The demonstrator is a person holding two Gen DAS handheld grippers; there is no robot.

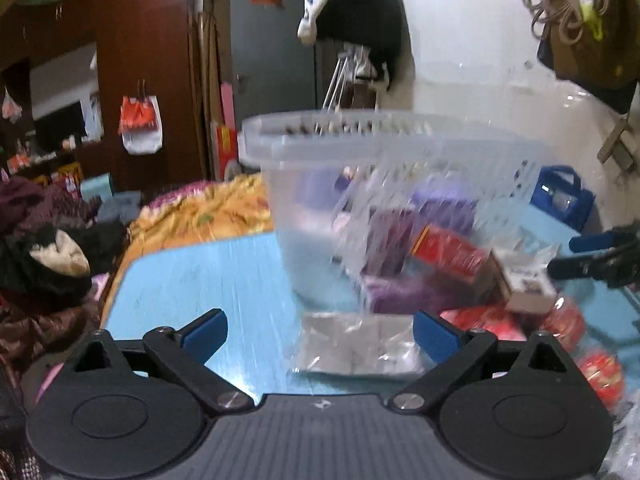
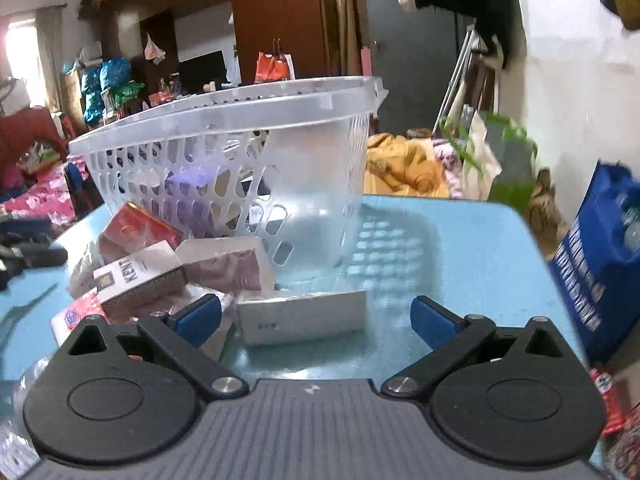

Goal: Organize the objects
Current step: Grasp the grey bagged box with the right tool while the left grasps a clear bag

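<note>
A translucent perforated plastic basket [image 1: 384, 148] [image 2: 240, 160] stands tilted on the blue table [image 1: 192, 280] [image 2: 460, 248], leaning over a pile of small boxes. The pile holds a red box [image 1: 448, 248] [image 2: 136, 228], a white KENT box [image 2: 136, 276], a pinkish box [image 2: 228, 264] and a flat white box [image 2: 304, 316]. A clear packet [image 1: 356, 348] lies just ahead of my left gripper [image 1: 320, 334], which is open and holds nothing. My right gripper [image 2: 316, 316] is open too, with the flat white box lying between its fingers, untouched. Each gripper shows at the edge of the other's view.
Red packets [image 1: 560, 328] lie at the table's right side. A blue bag [image 2: 592, 272] and a green bag [image 2: 508, 160] stand beyond the table's right edge. Yellow bedding [image 1: 208, 208] and piled clothes [image 1: 48, 248] lie past the far and left edges.
</note>
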